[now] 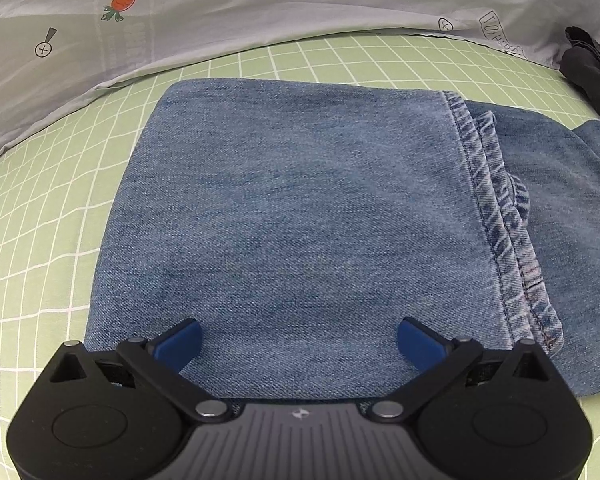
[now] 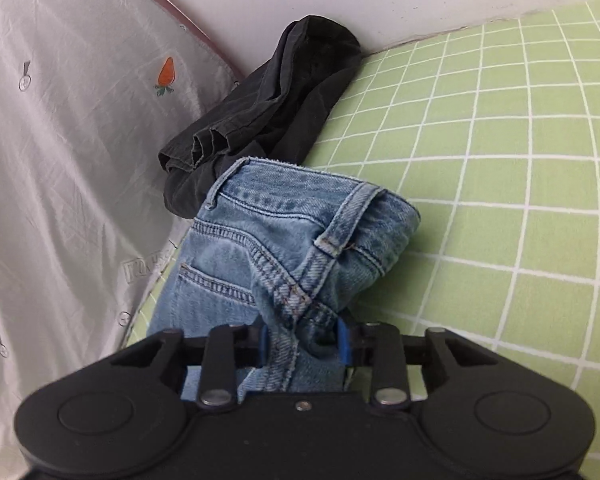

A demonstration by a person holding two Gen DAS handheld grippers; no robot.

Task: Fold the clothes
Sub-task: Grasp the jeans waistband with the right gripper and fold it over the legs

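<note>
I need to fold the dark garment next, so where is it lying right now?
The dark garment lies crumpled at the far edge of the green checked sheet, in the right wrist view just beyond the jeans' waistband, between the carrot-print cloth and the wall.
</note>
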